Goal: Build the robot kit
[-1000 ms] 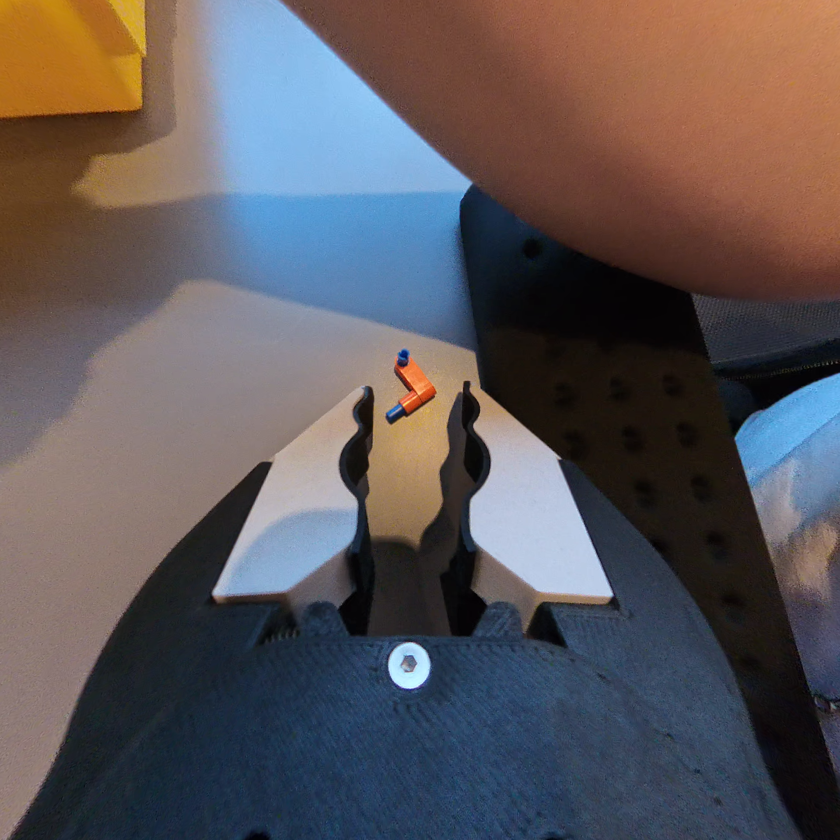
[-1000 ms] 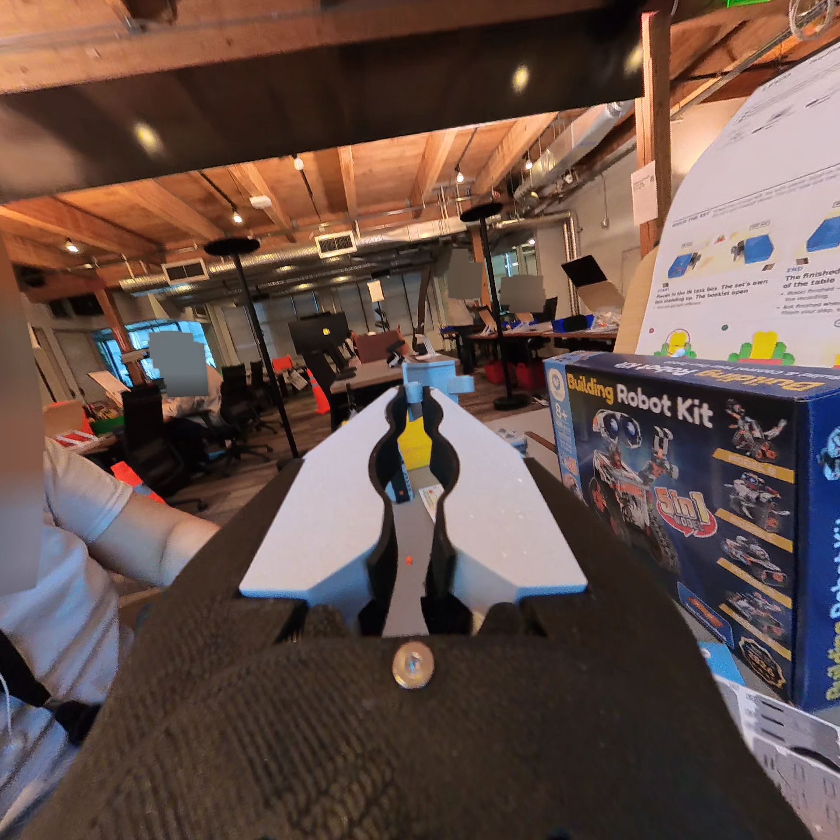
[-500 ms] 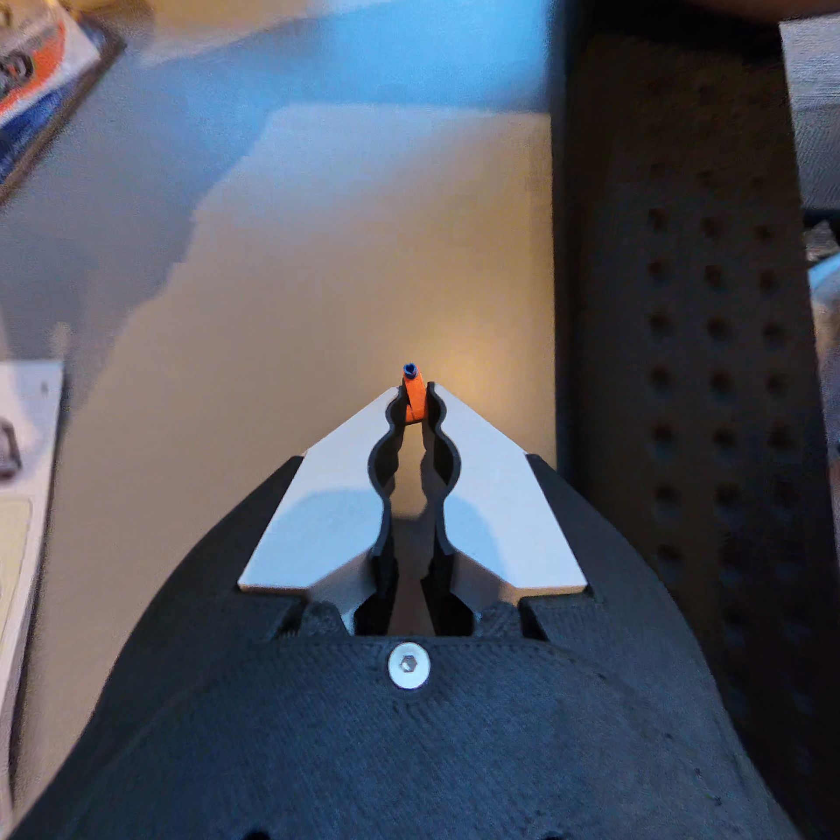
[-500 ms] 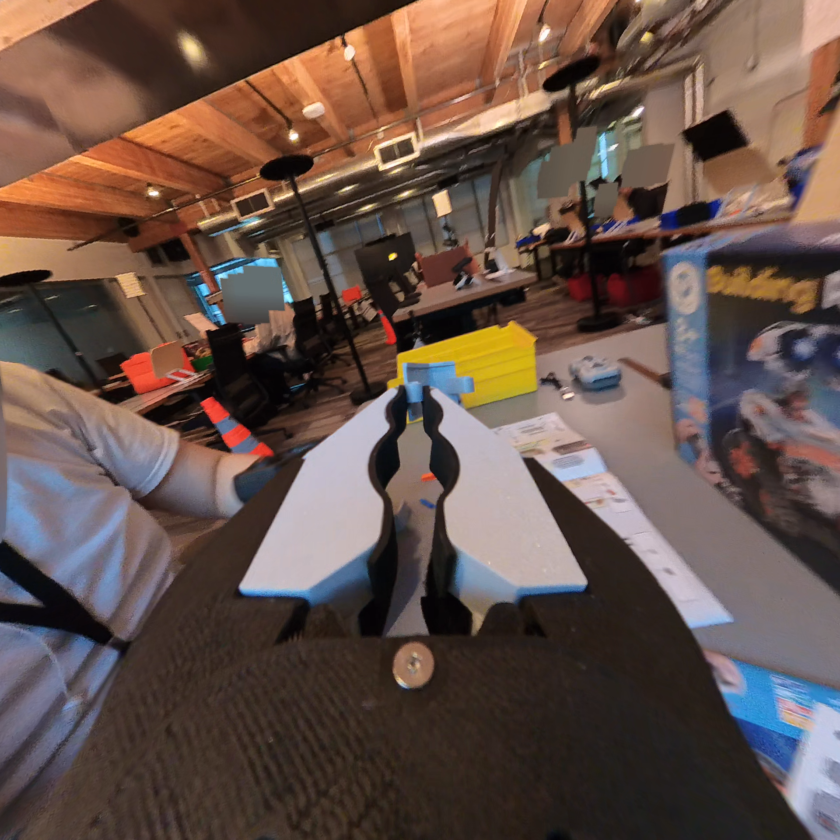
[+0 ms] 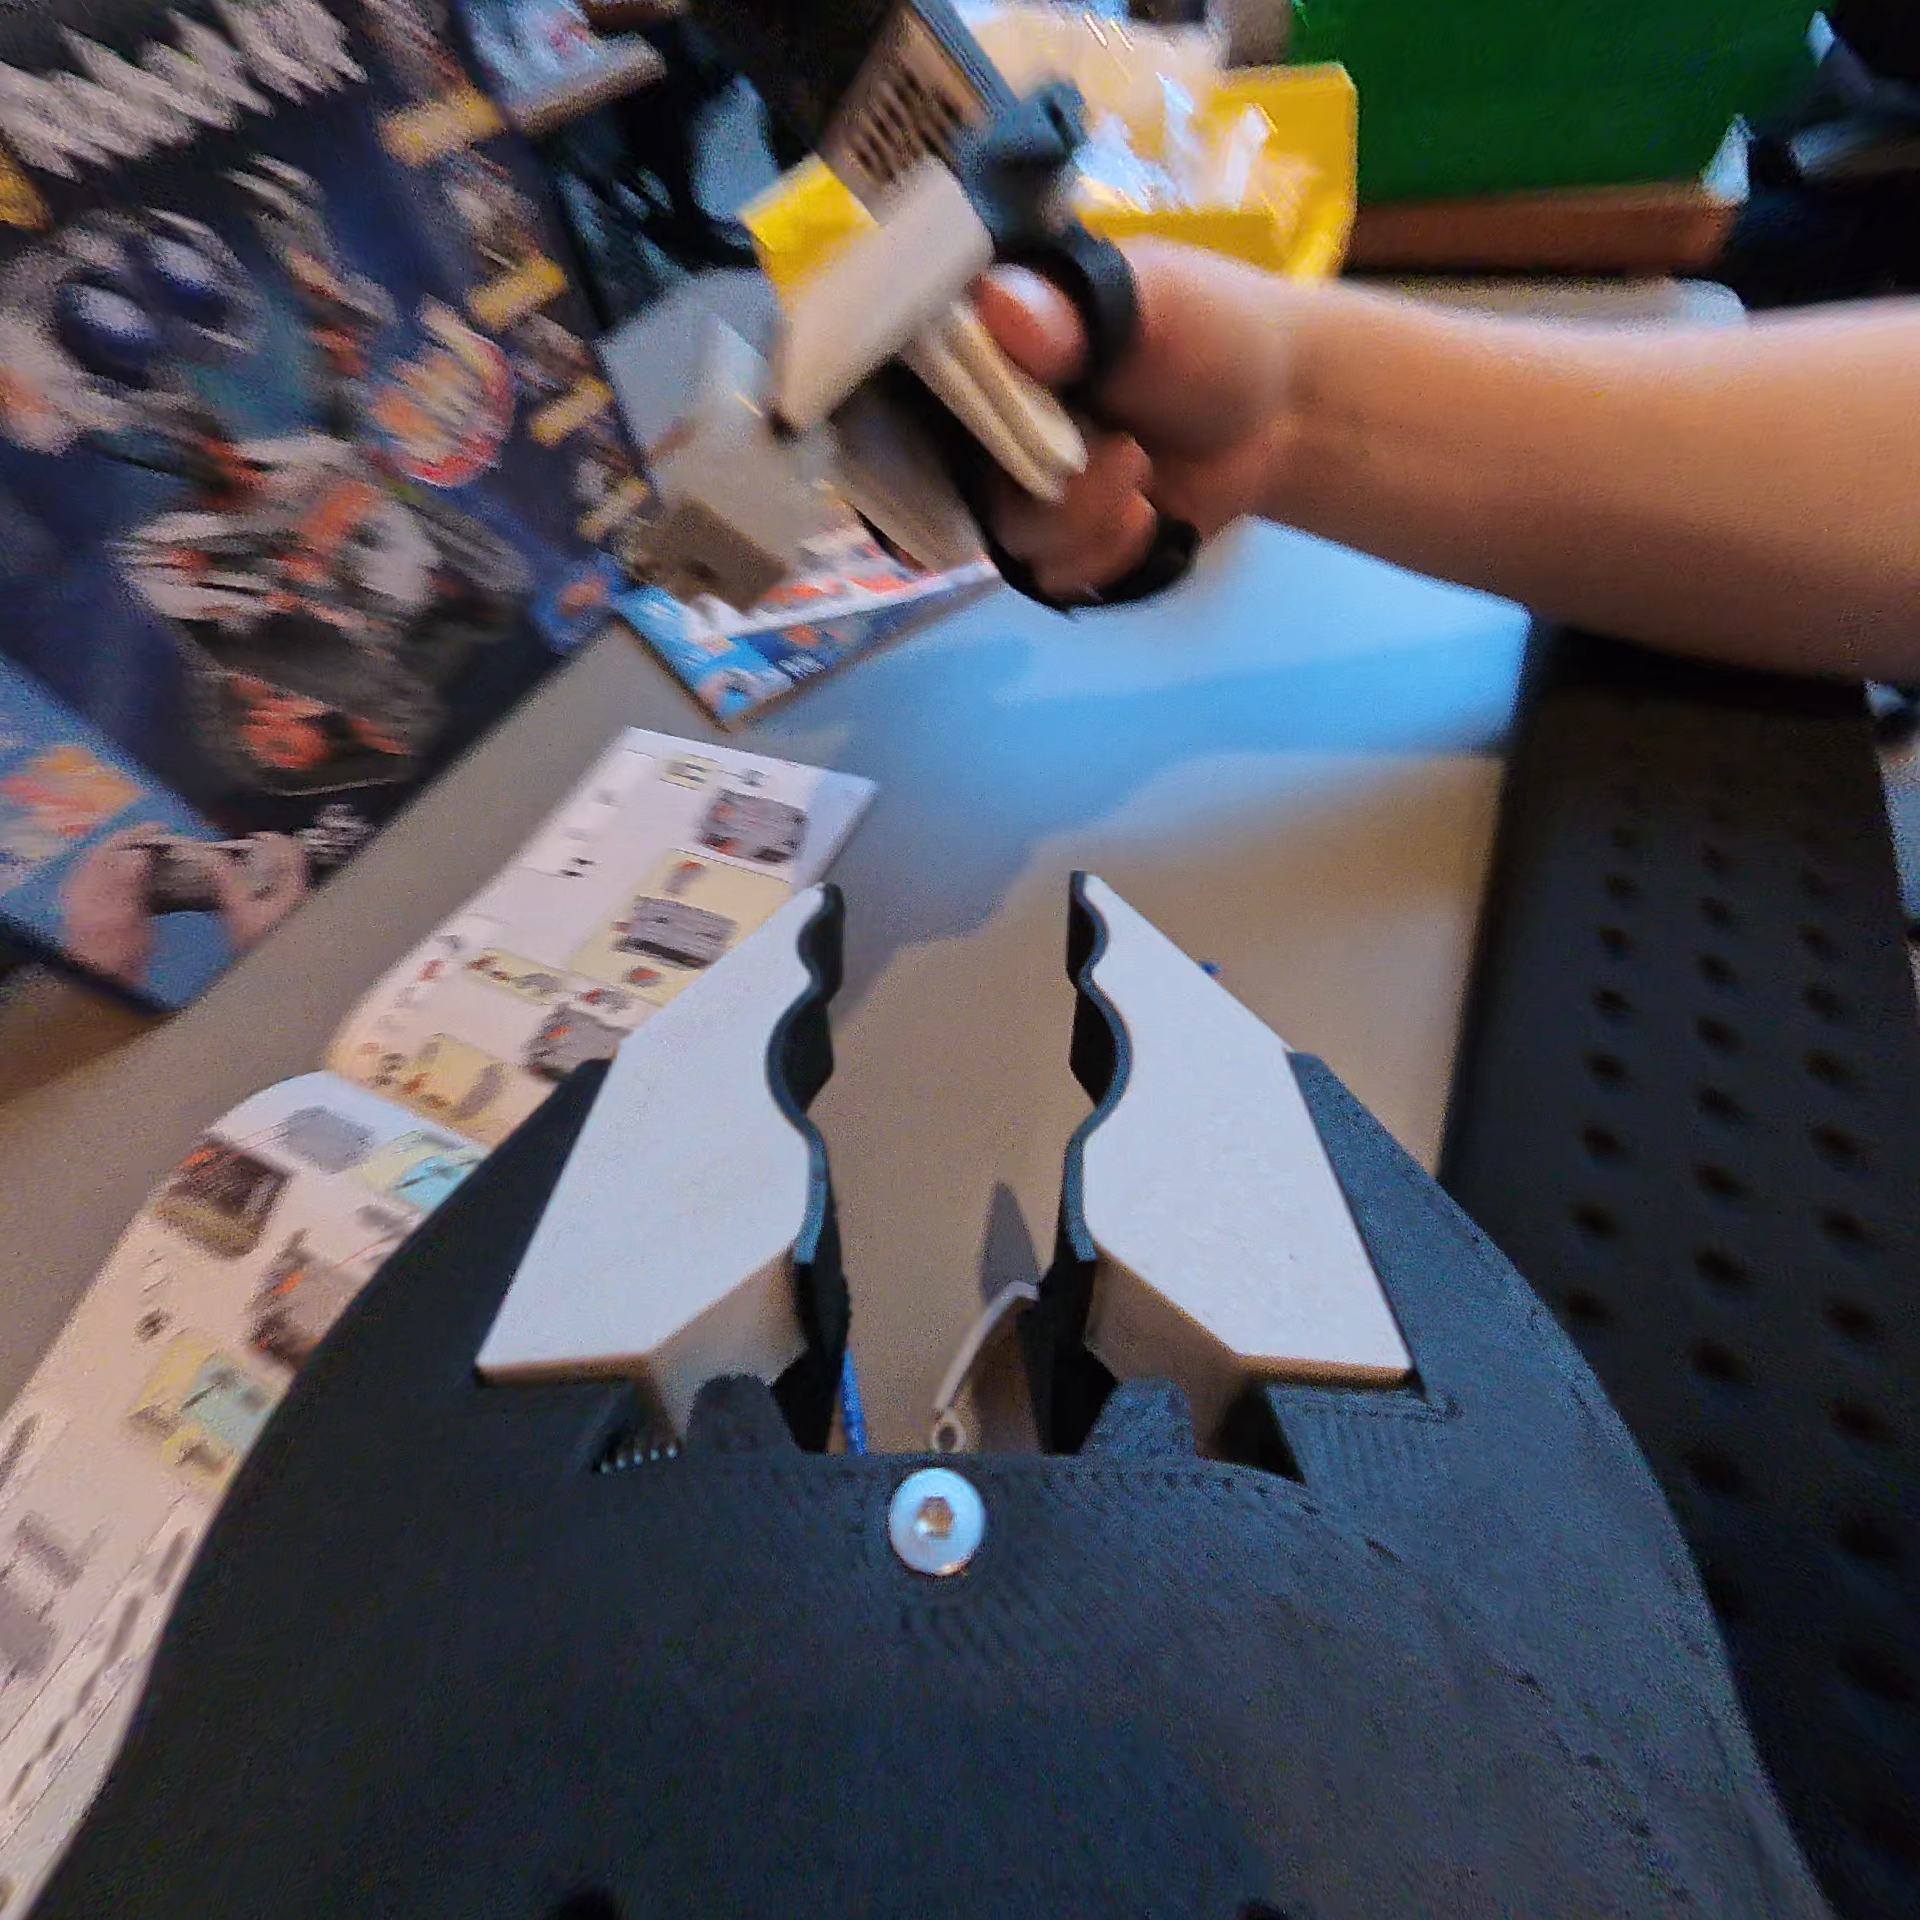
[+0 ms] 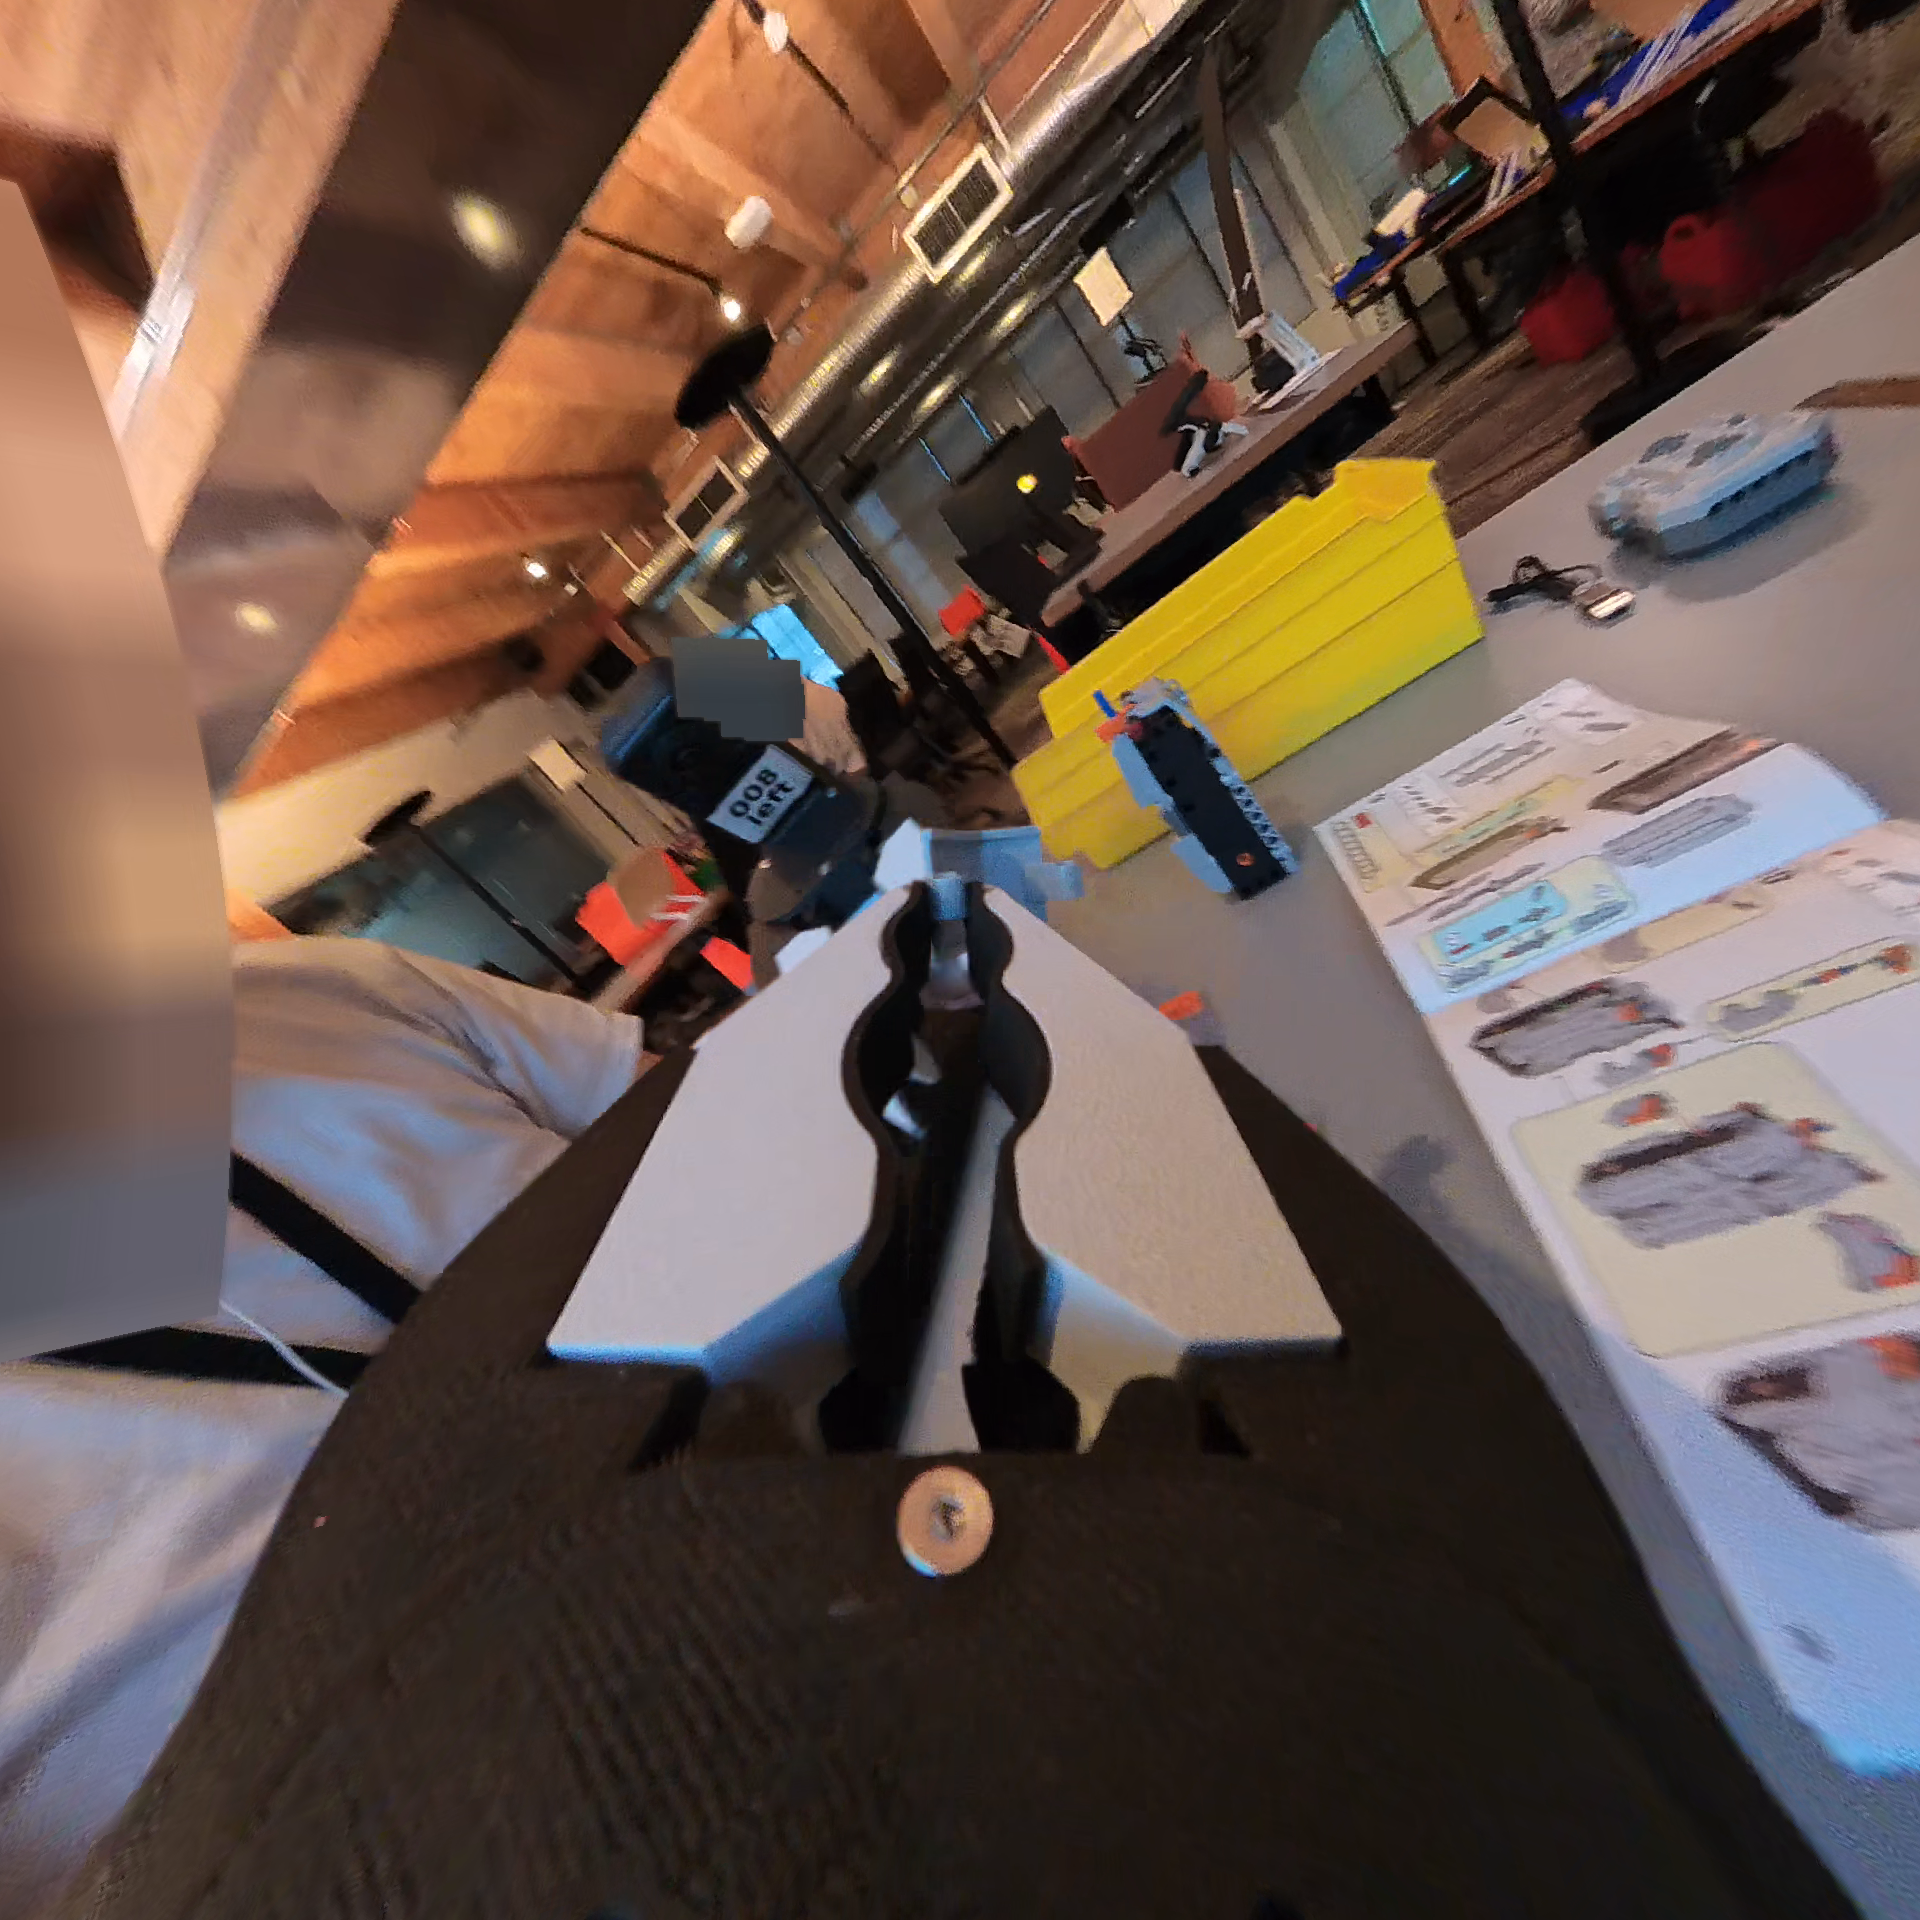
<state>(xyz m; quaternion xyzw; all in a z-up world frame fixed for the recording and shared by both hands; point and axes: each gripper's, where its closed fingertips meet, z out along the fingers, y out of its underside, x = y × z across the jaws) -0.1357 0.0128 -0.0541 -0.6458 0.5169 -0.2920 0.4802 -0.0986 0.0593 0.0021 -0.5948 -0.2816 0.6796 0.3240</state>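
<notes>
My left gripper [image 5: 951,891] is open and empty, a little above the grey table [image 5: 1299,831]. A tiny blue bit [image 5: 1210,966] shows by its right finger. My right gripper [image 6: 948,902] is shut on a small light grey brick piece [image 6: 997,857] that sticks out past its tips. In the left wrist view a hand holds the right gripper [image 5: 935,312] above the table's far side, blurred. A black and grey brick assembly [image 6: 1205,810] with an orange piece and blue pin on top [image 6: 1112,719] stands ahead of the right gripper. A loose orange piece [image 6: 1179,1003] lies near its right finger.
A picture instruction sheet [image 5: 623,987] [image 6: 1662,987] lies flat on the table. A dark blue kit box [image 5: 208,416] stands at the left. A yellow bin [image 6: 1268,644] sits behind the assembly, with a grey unit [image 6: 1714,478] beyond. A black perforated panel [image 5: 1714,1039] runs along the right. Left tips to right tips: about 9 cm.
My left gripper closed on the orange angle piece, then opened; it is now empty and tilted up. My right gripper swung down and left, still shut on the grey piece.
</notes>
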